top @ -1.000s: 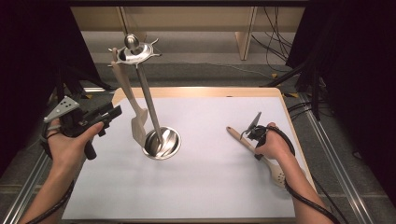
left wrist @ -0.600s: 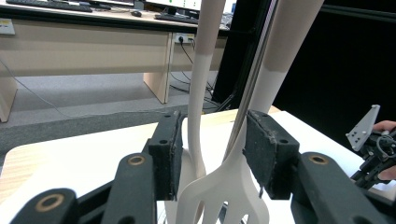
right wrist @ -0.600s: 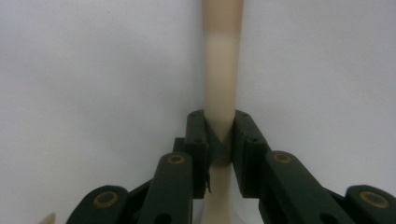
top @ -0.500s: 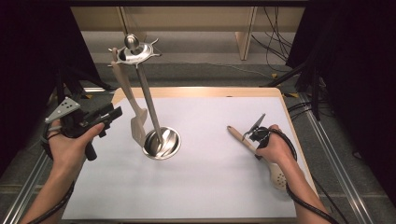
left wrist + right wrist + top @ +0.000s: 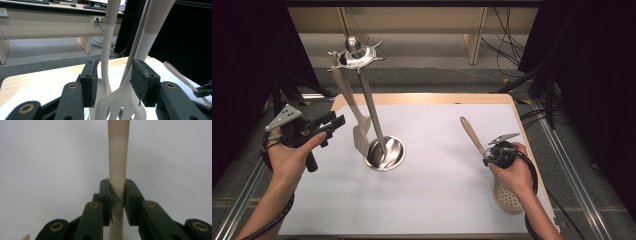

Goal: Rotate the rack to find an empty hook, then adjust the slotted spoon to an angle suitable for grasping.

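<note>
A steel utensil stand [image 5: 386,152] rises from the white mat, its top ring [image 5: 354,54] carrying a pale slotted spatula [image 5: 361,132]. My left gripper [image 5: 332,127] hovers just left of the spatula, jaws open and empty. In the left gripper view the spatula [image 5: 122,100] and the stand's pole [image 5: 137,42] lie beyond the left gripper [image 5: 113,80]. At the right, my right gripper [image 5: 493,151] has just been closing and is shut on the handle of a pale skimmer spoon [image 5: 507,196]. The pads [image 5: 130,195] press on that handle [image 5: 118,157].
The white mat [image 5: 437,200] covers a wooden table [image 5: 422,96]. Metal rails run along both sides. Cables lie on the floor behind the table. A second pale handle [image 5: 108,42] hangs beside the spatula in the left gripper view.
The right hand has shifted a little with the skimmer, and its handle tip now points farther up the table. The left hand and the stand have kept still.
</note>
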`<state>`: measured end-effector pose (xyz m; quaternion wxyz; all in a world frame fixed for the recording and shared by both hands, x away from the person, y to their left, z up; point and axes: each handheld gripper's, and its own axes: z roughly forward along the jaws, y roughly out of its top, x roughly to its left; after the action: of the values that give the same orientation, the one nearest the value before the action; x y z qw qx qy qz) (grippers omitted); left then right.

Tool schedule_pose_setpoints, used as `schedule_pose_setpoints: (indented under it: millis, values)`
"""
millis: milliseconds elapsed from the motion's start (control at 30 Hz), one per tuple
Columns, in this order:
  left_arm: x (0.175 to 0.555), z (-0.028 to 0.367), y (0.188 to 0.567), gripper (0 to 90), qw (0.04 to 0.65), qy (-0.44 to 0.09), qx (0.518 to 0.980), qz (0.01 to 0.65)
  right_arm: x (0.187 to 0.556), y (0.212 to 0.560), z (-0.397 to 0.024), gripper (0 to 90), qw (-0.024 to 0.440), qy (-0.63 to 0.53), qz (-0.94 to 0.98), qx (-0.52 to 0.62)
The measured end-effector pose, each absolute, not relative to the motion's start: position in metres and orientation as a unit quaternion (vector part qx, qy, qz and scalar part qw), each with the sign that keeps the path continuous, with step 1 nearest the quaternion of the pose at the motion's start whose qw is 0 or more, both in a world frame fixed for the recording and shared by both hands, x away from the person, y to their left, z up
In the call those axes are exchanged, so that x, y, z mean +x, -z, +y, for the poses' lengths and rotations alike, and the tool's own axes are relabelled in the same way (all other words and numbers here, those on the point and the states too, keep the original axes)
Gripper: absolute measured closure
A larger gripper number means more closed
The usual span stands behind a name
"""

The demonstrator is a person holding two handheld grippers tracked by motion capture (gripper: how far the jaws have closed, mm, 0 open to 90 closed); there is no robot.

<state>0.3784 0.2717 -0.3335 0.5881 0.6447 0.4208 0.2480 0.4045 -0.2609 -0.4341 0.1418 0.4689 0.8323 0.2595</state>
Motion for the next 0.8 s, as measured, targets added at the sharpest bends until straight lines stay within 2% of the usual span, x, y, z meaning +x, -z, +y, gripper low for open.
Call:
schedule_pose_setpoints:
  millis: [67, 300, 433, 467, 533, 700, 733, 800]
  values:
    - [0.378, 0.27, 0.334, 55.8, 0.589, -0.246, 0.646, 0.418, 0.399, 0.431, -0.262, 78.9, 0.139, -0.284, 0.82, 0.477]
    - [0.377, 0.271, 0.333, 55.9, 0.591, -0.248, 0.644, 0.418, 0.389, 0.42, -0.269, 79.0, 0.183, -0.319, 0.802, 0.47]
    - [0.375, 0.271, 0.331, 55.9, 0.595, -0.247, 0.641, 0.417, 0.385, 0.413, -0.27, 78.9, 0.187, -0.333, 0.79, 0.479]
    - [0.375, 0.272, 0.331, 55.9, 0.595, -0.247, 0.64, 0.417, 0.385, 0.414, -0.272, 78.9, 0.213, -0.342, 0.793, 0.458]
    - [0.374, 0.273, 0.331, 55.9, 0.595, -0.248, 0.641, 0.418, 0.381, 0.408, -0.268, 78.9, 0.198, -0.343, 0.781, 0.483]
    - [0.371, 0.273, 0.329, 55.9, 0.598, -0.25, 0.639, 0.414, 0.374, 0.399, -0.259, 78.9, 0.218, -0.376, 0.767, 0.472]
    - [0.37, 0.273, 0.328, 55.9, 0.599, -0.25, 0.639, 0.413, 0.375, 0.399, -0.259, 78.9, 0.233, -0.381, 0.772, 0.452]
    - [0.368, 0.271, 0.326, 55.7, 0.602, -0.25, 0.638, 0.41, 0.37, 0.393, -0.253, 78.9, 0.218, -0.389, 0.765, 0.464]
